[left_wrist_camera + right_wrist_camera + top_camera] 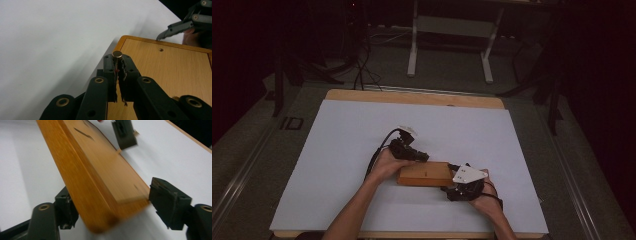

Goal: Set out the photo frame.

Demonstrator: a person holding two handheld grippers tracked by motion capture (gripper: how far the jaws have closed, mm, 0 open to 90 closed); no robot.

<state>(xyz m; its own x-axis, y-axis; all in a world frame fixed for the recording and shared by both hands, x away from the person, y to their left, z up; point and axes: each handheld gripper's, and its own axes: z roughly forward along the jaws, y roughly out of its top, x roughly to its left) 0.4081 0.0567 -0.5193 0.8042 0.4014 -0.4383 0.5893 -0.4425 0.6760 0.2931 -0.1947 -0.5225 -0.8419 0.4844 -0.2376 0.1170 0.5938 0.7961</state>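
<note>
A flat wooden board [424, 174] lies on the white table top [337, 150]. My left gripper [117, 60] is shut on a small metal pin [117, 54] with a brass-coloured top, held just over the board's [165, 72] left edge. In the high view the left gripper [422, 156] is at the board's far left corner. My right gripper [117, 207] stands open astride the board's [100, 177] near end, one pad [170, 202] by each side. From above, the right gripper [454, 184] sits at the board's right end.
The board has a small round hole [161, 50] near its far edge and narrow slots [83, 133] in its top. The white sheet covers a wooden table whose rim [412, 96] shows at the back. Metal table legs [413, 55] stand on the floor beyond.
</note>
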